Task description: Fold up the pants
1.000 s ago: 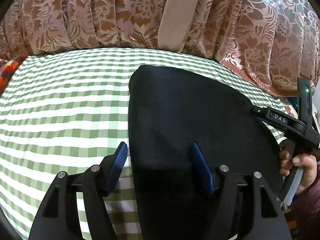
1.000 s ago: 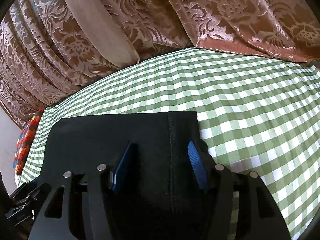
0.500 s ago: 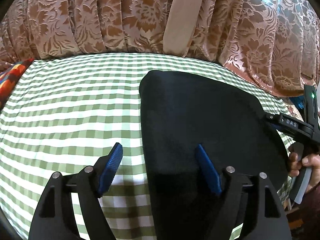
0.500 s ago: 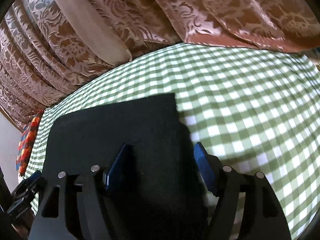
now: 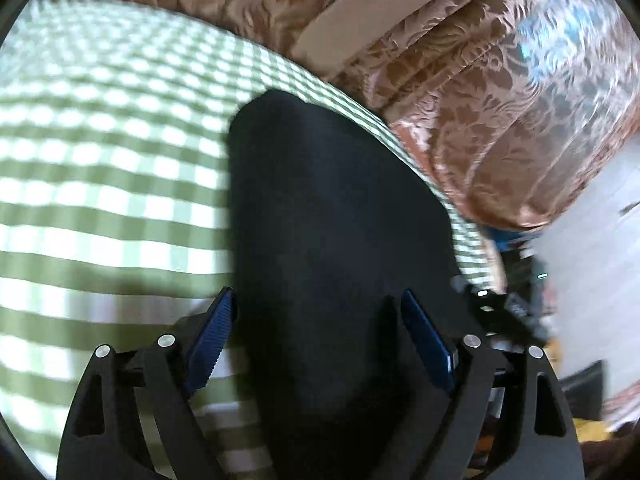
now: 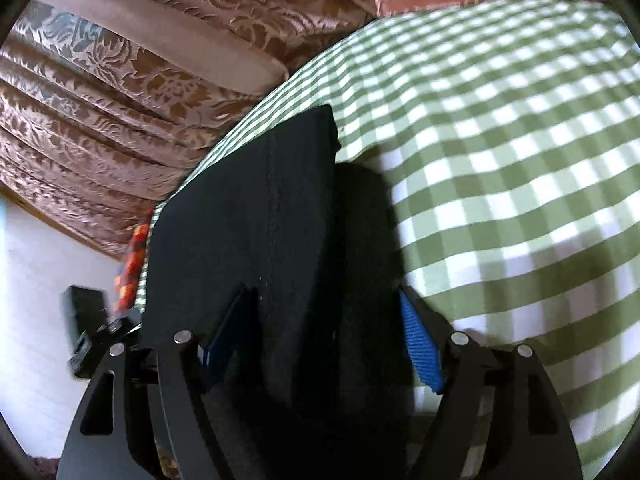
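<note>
The dark navy pants (image 5: 332, 232) lie folded flat on the green checked tablecloth (image 5: 100, 184). My left gripper (image 5: 320, 332) is open, its blue pads either side of the near end of the pants. In the right wrist view the pants (image 6: 248, 220) show a stitched seam down the middle. My right gripper (image 6: 324, 340) is open, and the cloth's near part rises between the pads, with its edge lifted and a shadow beneath it. The right gripper's body also shows in the left wrist view (image 5: 504, 312).
A brown floral curtain (image 5: 500, 100) hangs right behind the table. A pale wall (image 6: 36, 280) and a red patterned cloth (image 6: 130, 276) lie off the table's left edge, seen in the right wrist view.
Both grippers have tilted and swung, so each view is rotated and blurred. The pants' edge by the right gripper has lifted off the tablecloth. Both stay open.
</note>
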`<move>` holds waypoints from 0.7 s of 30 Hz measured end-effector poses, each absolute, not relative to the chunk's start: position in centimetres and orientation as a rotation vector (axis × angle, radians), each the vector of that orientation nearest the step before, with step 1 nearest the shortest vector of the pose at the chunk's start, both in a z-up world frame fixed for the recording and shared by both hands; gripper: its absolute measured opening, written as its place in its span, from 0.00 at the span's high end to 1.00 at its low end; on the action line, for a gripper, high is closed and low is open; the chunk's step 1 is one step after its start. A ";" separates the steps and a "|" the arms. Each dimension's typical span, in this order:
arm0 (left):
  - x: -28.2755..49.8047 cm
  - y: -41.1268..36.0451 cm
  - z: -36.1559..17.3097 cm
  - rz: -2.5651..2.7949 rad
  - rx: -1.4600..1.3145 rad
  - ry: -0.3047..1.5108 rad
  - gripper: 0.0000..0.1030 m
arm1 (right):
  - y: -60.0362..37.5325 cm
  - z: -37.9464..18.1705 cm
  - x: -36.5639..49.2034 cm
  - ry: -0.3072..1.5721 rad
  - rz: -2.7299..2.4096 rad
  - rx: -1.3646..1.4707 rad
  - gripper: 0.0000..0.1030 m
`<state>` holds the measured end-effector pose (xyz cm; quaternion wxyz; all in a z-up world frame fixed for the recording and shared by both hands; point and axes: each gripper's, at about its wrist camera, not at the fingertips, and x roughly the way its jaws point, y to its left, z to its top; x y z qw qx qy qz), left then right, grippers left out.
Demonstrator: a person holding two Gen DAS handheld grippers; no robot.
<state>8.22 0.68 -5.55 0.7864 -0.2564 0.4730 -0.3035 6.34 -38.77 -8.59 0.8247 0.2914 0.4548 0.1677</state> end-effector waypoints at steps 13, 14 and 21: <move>6.6 0.2 -3.2 -0.856 -0.579 0.871 0.66 | -35.8 -4.0 5.6 0.900 0.483 0.480 0.64; 6.3 0.3 -2.1 -0.868 -0.563 0.846 0.66 | -35.2 -3.2 5.8 0.892 0.493 0.455 0.64; 9.5 3.1 2.4 -0.800 -0.495 0.730 0.64 | -31.5 -0.7 11.9 0.845 0.554 0.418 0.63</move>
